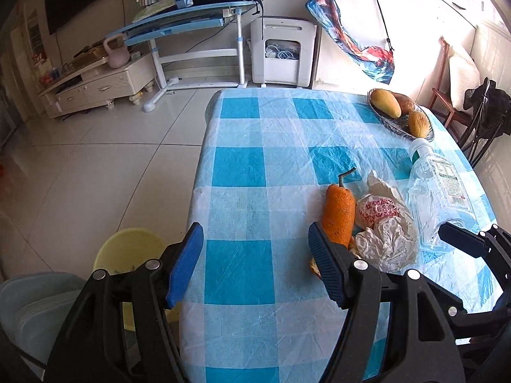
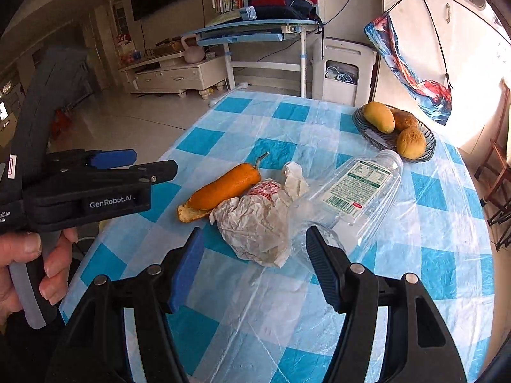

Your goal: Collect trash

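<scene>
On the blue-checked tablecloth (image 1: 255, 166) lie an orange carrot-like piece (image 1: 338, 214) with a dark stem, a crumpled paper wrapper (image 1: 386, 236) and a clear plastic bottle (image 1: 437, 191) on its side, all touching. My left gripper (image 1: 255, 255) is open over bare cloth, its right finger just beside the carrot piece. My right gripper (image 2: 255, 255) is open and hovers close in front of the wrapper (image 2: 255, 226), with the bottle (image 2: 354, 191) by its right finger and the carrot piece (image 2: 223, 188) beyond. A hand holds the left gripper (image 2: 153, 162) at the left.
A dark basket of fruit (image 2: 396, 131) stands at the table's far right. A yellow tub (image 1: 127, 249) sits on the floor beside the table's left edge. A wooden chair (image 1: 447, 95) stands beyond the right side. The right gripper (image 1: 472, 236) shows near the bottle.
</scene>
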Action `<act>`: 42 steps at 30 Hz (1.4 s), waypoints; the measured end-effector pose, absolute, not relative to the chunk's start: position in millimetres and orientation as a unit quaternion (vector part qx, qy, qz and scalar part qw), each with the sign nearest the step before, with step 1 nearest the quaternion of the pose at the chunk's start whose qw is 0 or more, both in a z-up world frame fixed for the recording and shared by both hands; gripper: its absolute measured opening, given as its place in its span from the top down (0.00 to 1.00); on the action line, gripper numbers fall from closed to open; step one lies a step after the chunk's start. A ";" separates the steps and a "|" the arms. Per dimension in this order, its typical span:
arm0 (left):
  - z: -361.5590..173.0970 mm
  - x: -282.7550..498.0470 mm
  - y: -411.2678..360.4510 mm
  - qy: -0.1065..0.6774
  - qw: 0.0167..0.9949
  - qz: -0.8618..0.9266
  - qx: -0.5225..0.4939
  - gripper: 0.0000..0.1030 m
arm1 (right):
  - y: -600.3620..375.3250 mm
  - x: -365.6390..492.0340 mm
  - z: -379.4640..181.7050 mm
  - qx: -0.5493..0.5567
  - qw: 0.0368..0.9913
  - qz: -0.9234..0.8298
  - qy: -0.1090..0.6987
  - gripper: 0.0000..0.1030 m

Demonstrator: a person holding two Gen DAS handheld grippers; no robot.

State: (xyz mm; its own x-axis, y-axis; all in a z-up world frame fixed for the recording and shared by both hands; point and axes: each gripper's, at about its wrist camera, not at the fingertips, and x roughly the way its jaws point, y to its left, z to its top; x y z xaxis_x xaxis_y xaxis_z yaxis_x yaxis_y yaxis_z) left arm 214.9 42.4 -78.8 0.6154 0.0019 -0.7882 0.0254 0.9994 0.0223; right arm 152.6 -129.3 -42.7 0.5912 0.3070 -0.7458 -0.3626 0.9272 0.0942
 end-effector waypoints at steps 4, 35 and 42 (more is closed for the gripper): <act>-81.5 220.0 45.8 0.445 0.896 -0.002 0.010 0.36 | -125.6 173.4 -59.1 -0.054 0.885 0.178 0.427 0.39; -99.6 227.1 6.4 0.462 0.881 -0.089 0.050 0.99 | -152.6 113.5 -70.9 0.042 0.836 0.251 0.486 0.70; -88.5 215.6 16.7 0.449 0.887 -0.102 0.035 0.90 | -149.6 104.1 -62.4 0.042 0.841 0.254 0.475 0.43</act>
State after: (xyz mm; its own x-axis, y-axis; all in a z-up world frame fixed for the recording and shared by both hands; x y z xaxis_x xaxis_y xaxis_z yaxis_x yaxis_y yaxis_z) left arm 215.6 16.7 -88.5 0.5763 -0.1501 -0.8033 0.2133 0.9765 -0.0295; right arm 104.1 -149.6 -62.4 0.4192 0.4675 -0.7783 -0.3870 0.8674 0.3127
